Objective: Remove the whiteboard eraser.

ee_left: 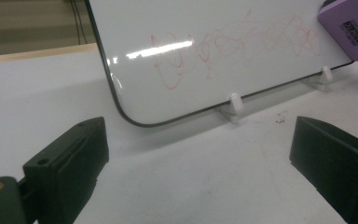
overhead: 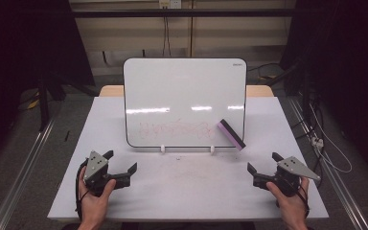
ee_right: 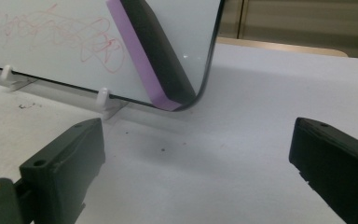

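While both grippers are idling low at the near edge of the table (overhead: 76,201), the eraser (overhead: 231,134) is leaning against the lower right corner of the whiteboard (overhead: 184,86), just right of the red scribble (overhead: 175,128). Right gripper (overhead: 260,163) is sitting with jaws wide apart, nothing between them; left gripper (overhead: 120,162) same, jaws spread and empty.

Eraser is looking light: a purple foam body with a dark felt face, so likely soft and slightly squashy, not fragile, not slippery. It's standing tilted, resting on its lower end, so a nudge is probably tipping or sliding it. I'm judging the best hold is across the two long flat faces, mid-length, purple side (ee_right: 135,51) and felt side (ee_right: 161,51) between the pads.

Board is propped on small white clips (ee_left: 234,103), so it's likely shifting under hard wiping; left gripper may be needing to steady it.
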